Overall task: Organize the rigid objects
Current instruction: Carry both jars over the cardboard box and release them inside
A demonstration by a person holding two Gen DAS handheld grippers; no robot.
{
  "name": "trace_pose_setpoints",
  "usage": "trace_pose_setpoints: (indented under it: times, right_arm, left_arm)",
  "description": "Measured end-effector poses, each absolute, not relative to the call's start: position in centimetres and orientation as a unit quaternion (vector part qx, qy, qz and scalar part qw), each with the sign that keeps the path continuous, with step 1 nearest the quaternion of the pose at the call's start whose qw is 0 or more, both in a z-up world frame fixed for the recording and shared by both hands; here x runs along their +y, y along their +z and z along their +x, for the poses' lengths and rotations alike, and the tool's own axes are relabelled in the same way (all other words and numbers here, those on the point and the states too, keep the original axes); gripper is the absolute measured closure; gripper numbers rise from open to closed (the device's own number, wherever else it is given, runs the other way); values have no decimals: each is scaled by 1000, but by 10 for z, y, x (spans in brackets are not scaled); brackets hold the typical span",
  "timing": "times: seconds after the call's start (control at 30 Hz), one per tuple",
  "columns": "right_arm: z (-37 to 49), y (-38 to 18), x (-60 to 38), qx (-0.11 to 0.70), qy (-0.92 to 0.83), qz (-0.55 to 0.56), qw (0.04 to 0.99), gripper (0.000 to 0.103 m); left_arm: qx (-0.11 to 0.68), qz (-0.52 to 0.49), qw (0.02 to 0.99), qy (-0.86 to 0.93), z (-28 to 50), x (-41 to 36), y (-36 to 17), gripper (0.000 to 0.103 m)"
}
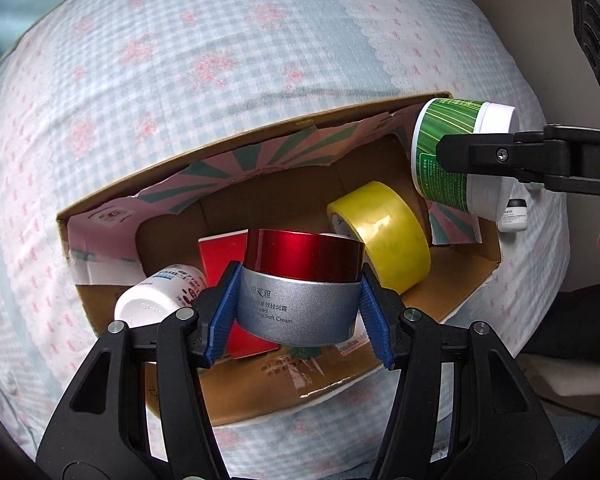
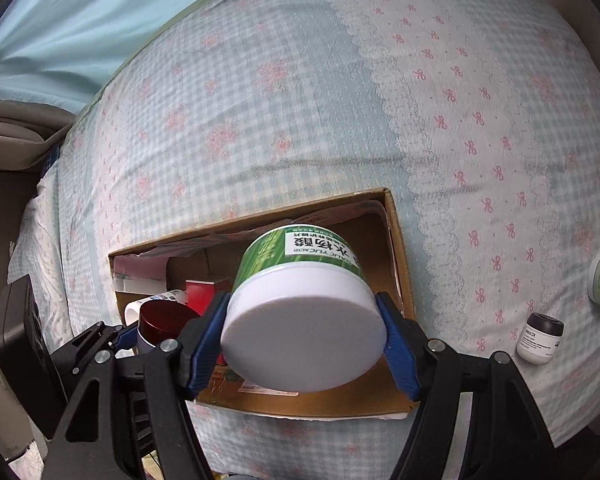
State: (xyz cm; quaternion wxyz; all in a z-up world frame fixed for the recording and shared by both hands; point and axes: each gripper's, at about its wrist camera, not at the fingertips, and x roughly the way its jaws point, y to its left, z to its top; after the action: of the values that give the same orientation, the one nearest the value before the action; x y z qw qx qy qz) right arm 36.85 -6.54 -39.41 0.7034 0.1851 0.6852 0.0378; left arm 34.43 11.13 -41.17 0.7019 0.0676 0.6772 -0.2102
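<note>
Left wrist: left hand-held gripper (image 1: 300, 312) clamps "Soft Cream" jar (image 1: 300, 284); right hand-held gripper (image 2: 304, 344) clamps green tub (image 2: 304, 300).

Soft, even daylight fills both my views, with only faint shadows inside the cardboard box (image 1: 460, 276). Glare streaks the red jar lid (image 1: 302, 254) and the yellow tape roll (image 1: 384, 236). Fisheye bending curves the bedspread (image 2: 300, 120), edges go dark, and the white lid (image 2: 304, 344) looks slightly soft.
</note>
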Motion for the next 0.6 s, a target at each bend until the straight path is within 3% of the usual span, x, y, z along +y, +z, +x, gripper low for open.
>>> trace_pose_setpoints:
  times: [0.07, 0.17, 0.23, 0.27, 0.6]
  right_arm:
    - [372, -403, -64, 693, 25, 158, 703, 36]
    - [373, -409, -64, 698, 18, 151, 700, 33]
    - [370, -410, -69, 697, 20, 172, 696, 6]
    - [369, -409, -70, 698, 24, 174, 694, 0]
    - [338, -389, -74, 672, 33, 203, 712, 0]
  left_arm:
    - [680, 75, 698, -211, 344, 107, -414, 47]
    - [677, 73, 701, -212, 345, 105, -411, 1]
    - [675, 65, 701, -218, 345, 104, -406, 0]
    - [677, 66, 701, -216, 344, 104, -404, 0]
    - [663, 90, 714, -205, 316, 110, -377, 0]
